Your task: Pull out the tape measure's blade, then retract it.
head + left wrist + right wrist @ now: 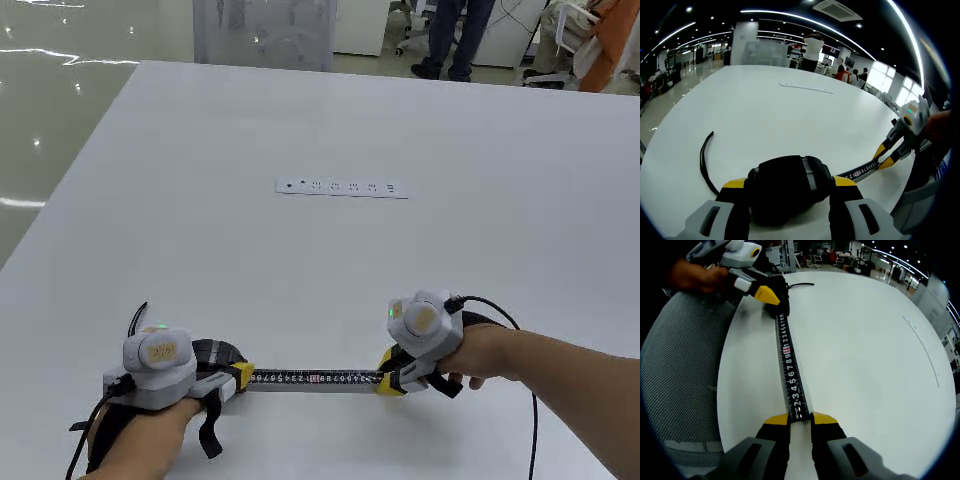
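- Fingers (735,184) of the left gripper (790,184) clamp the black tape measure case (785,197) from both sides, at the lower left of the head view; fingers (824,418) of the right gripper (800,418) pinch the tip of the blade (790,365), lower right of centre there
- White table (400,120) carries everything, with both grippers near the bottom edge of the head view
- Drawn-out blade lies flat on the table, running straight between the two grippers, numbers facing up
- Flush socket strip (342,187) sits mid-frame, well apart from the tape
- Thin black strap (705,160) curls on the table, left of the case in the left gripper view
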